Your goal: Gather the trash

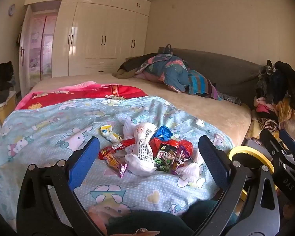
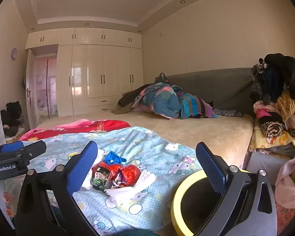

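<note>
crinkled foil and plastic wrappers (image 1: pixel 147 153) lie heaped on the pale-blue cartoon quilt (image 1: pixel 49 129), the pile's long axis running left to right across the bed. the left gripper (image 1: pixel 147 163) frames it dead ahead, jaws spread wide and empty — the nearer tool, i judge. the right gripper (image 2: pixel 147 169), equally agape and holding nothing, sits right of the pile, beside the yellow-rimmed bin (image 2: pixel 176 202).
</note>
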`<state>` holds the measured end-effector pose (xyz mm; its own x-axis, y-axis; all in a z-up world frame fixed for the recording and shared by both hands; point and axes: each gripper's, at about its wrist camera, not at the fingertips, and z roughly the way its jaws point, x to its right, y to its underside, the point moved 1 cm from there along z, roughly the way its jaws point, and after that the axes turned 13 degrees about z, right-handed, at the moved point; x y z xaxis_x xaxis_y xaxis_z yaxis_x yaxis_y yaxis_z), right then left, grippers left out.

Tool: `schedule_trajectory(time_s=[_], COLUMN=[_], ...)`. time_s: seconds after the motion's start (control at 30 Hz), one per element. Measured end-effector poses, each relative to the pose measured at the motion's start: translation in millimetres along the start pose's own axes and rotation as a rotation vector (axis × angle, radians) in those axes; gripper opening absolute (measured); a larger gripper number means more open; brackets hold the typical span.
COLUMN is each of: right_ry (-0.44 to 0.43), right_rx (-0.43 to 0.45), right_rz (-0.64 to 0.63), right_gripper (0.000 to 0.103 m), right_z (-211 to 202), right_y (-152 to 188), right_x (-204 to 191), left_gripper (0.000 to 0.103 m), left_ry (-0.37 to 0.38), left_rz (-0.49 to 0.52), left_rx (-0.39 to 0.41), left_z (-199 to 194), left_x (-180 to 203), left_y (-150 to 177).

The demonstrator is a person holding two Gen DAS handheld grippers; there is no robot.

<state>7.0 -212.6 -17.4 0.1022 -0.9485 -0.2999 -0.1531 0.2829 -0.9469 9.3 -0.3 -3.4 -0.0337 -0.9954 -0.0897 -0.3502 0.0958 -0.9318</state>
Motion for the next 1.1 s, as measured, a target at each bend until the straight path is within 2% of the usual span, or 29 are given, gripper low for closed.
schedule_trajectory(time_s=[0.27, 0.57, 0.63, 1.1], right_ry=[-0.007, -0.009, -0.009, -0.007], right_rx=[0.008, 0.012, 0.013, 0.018], right_rz=[-0.002, -0.006, -0.005, -0.001], right_gripper=[0.098, 0.098, 0.098, 0.098], right_z=[0, -5, -5, -7], right_y=[-3, -9, -8, -11], right_x=[-3, -3, -3, -6], left_gripper=[0.092, 0.092, 0.092, 0.092], left_ry=[-0.013, -0.018, -0.006, -0.008], left_rz=[0.008, 0.029, 0.031, 0.033], left_rx=[0.011, 0.010, 0.017, 0.023], left_z=[-3, 4, -2, -4], left_x=[1, 21, 4, 5], left_y=[0, 0, -3, -4])
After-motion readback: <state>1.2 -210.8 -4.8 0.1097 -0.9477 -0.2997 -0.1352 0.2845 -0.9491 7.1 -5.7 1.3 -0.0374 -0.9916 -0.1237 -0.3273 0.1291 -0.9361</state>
